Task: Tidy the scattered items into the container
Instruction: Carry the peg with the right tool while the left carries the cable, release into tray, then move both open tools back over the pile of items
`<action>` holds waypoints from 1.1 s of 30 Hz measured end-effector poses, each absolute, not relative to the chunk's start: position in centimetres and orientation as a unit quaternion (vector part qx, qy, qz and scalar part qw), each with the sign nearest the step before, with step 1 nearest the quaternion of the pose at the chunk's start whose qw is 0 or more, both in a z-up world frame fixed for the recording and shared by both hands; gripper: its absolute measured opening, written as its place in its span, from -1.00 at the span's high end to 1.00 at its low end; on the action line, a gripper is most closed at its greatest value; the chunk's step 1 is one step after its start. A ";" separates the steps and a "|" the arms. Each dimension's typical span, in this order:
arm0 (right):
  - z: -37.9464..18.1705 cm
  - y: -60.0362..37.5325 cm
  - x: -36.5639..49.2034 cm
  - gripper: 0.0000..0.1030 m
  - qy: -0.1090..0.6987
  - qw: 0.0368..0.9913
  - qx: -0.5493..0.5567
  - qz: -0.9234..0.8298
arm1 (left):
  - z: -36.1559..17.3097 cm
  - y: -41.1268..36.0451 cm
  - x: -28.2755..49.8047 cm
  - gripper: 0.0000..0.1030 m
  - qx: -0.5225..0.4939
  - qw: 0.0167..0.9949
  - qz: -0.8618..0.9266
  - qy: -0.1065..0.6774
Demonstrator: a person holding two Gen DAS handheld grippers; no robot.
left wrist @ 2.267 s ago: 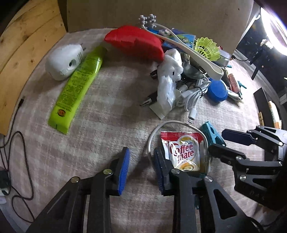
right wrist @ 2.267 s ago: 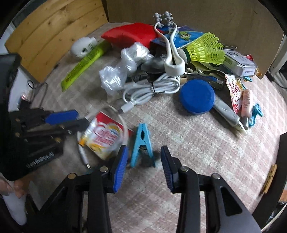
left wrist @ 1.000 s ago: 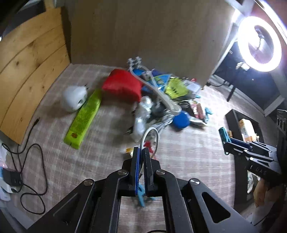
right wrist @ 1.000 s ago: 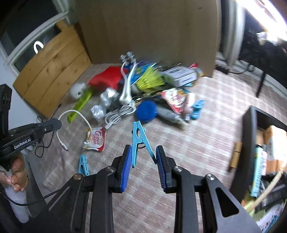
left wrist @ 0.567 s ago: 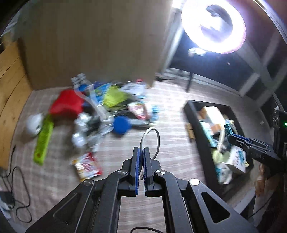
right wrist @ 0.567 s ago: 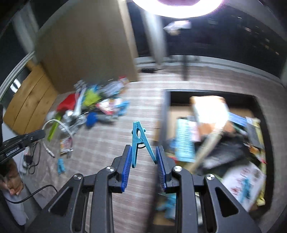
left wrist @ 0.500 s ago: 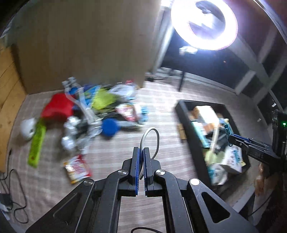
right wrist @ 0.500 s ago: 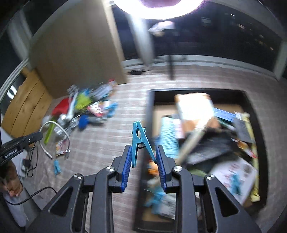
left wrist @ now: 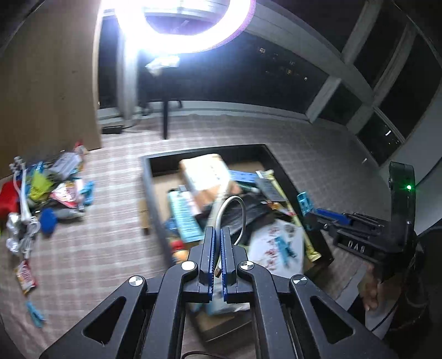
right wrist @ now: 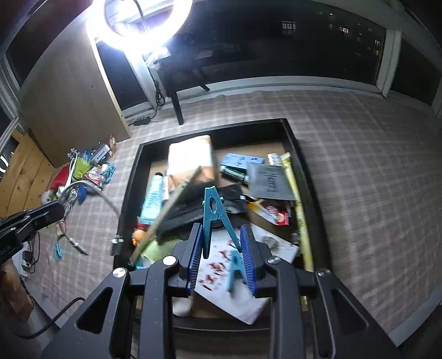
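Clutter (left wrist: 52, 190) left of full container (right wrist: 301, 171), ring light (right wrist: 138, 24) behind.

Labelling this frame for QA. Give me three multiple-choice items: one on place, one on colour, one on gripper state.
1. Where is the right gripper?
A. Over the black container
B. Over the scattered pile
C. Beside the wooden panel

2. What colour is the clothespin in the right gripper?
A. Red
B. Light blue
C. Yellow

3. How does the left gripper stand?
A. Wide open and empty
B. Open around a sachet
C. Shut on the white cable

Key:
1 A, the black container and its contents lie straight below the fingers.
2 B, the peg between the pads is light blue.
3 C, the pads are almost together with the white cable arching out from between them.
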State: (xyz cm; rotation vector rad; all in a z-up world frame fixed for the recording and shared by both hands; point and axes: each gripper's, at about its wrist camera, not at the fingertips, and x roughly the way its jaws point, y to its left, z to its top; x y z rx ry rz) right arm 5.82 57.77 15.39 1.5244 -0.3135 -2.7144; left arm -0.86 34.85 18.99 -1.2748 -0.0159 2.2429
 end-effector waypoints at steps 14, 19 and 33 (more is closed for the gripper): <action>15.0 59.1 6.4 -0.02 -0.107 0.049 0.482 -0.868 | 16.7 33.5 0.3 0.26 -0.489 0.173 0.855 -0.014; 14.8 55.5 5.5 -0.02 -0.084 0.099 0.478 -0.869 | 15.7 28.9 0.7 0.26 -0.497 0.124 0.858 -0.024; 15.5 40.5 1.1 -0.03 -0.024 0.176 0.464 -0.868 | 13.4 11.9 -1.2 0.26 -0.507 0.050 0.860 -0.005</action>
